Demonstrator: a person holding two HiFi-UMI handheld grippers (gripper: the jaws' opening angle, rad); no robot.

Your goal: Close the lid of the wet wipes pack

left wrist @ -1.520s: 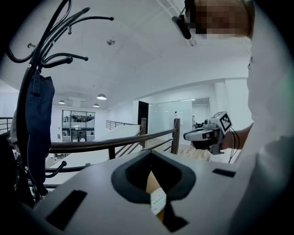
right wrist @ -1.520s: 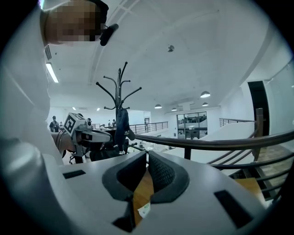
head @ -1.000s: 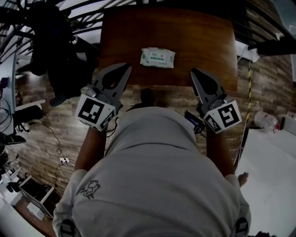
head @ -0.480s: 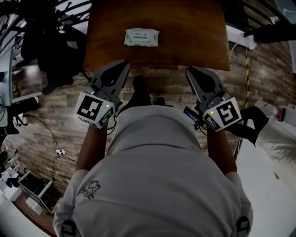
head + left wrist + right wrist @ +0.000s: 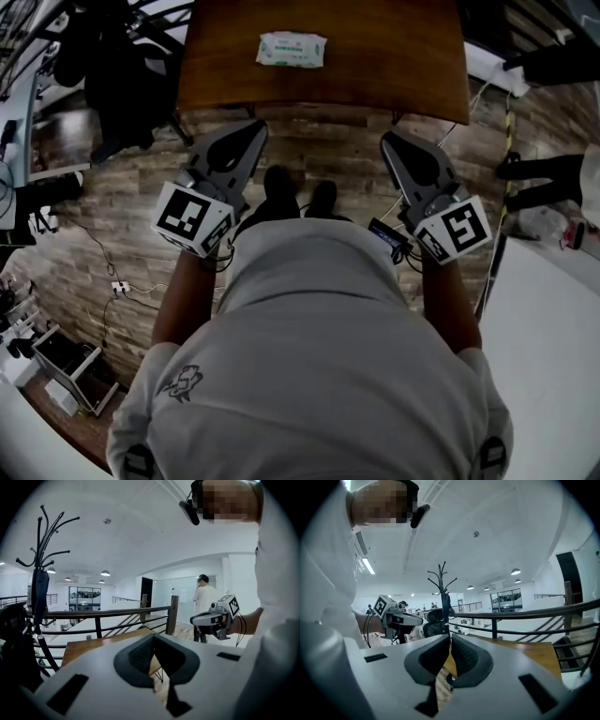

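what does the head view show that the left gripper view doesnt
Only the head view: the wipes pack lying on the table, and the person's shoes on the floor. Only the left gripper view: the ceiling with its lamps. Both: the table, the left gripper and the right gripper, each with its jaws together and nothing between them.

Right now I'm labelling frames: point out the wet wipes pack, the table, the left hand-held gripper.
wet wipes pack (image 5: 292,49), head view, top face
table (image 5: 394,66), head view, bare wood
left hand-held gripper (image 5: 253,131), head view, between fingertips
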